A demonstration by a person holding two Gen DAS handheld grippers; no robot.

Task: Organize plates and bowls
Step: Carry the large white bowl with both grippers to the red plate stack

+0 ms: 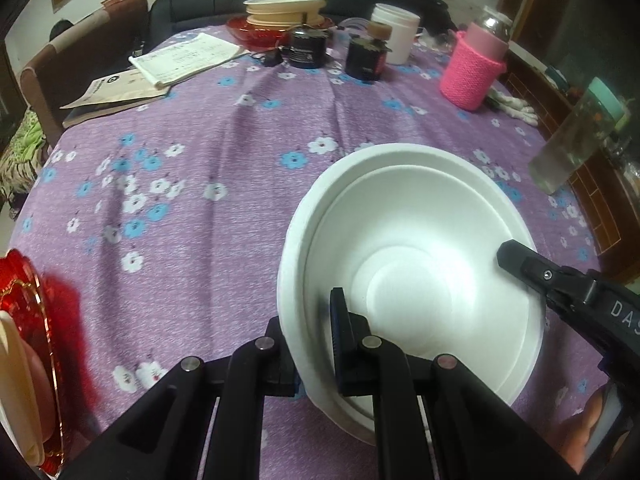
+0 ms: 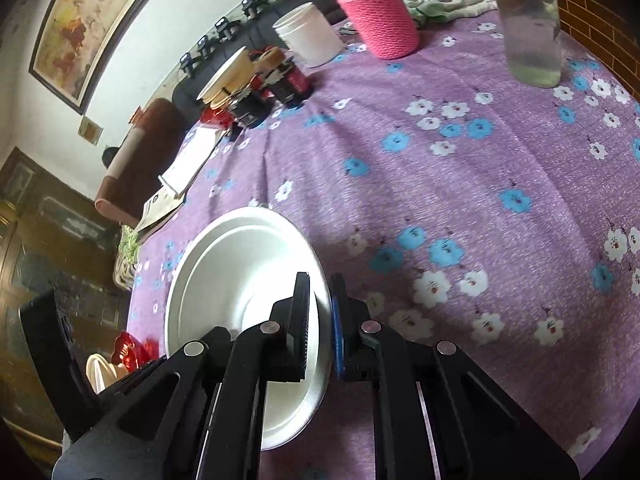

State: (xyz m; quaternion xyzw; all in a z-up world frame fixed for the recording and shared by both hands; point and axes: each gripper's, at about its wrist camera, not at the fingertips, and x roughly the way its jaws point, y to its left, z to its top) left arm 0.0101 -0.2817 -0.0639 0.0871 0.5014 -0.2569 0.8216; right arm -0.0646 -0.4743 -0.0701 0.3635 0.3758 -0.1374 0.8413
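A white disposable bowl (image 1: 412, 280) with a stepped rim is gripped from two sides over the purple flowered tablecloth (image 1: 200, 184). My left gripper (image 1: 312, 344) is shut on its near-left rim. My right gripper (image 1: 516, 260) pinches the opposite rim. In the right wrist view the bowl (image 2: 240, 280) tilts, and the right gripper (image 2: 322, 320) has one finger inside the wall and one outside. A red tray (image 1: 24, 304) holding cream plates lies at the left edge. More cream plates (image 1: 286, 8) are stacked on a red dish at the far end.
At the far side stand a pink knit-covered bottle (image 1: 472, 68), a white jar (image 1: 396, 36), two dark jars (image 1: 306, 50) and papers (image 1: 180, 60). A clear bottle (image 1: 572, 144) stands near the right edge. A brown chair (image 1: 80, 52) is beyond the left side.
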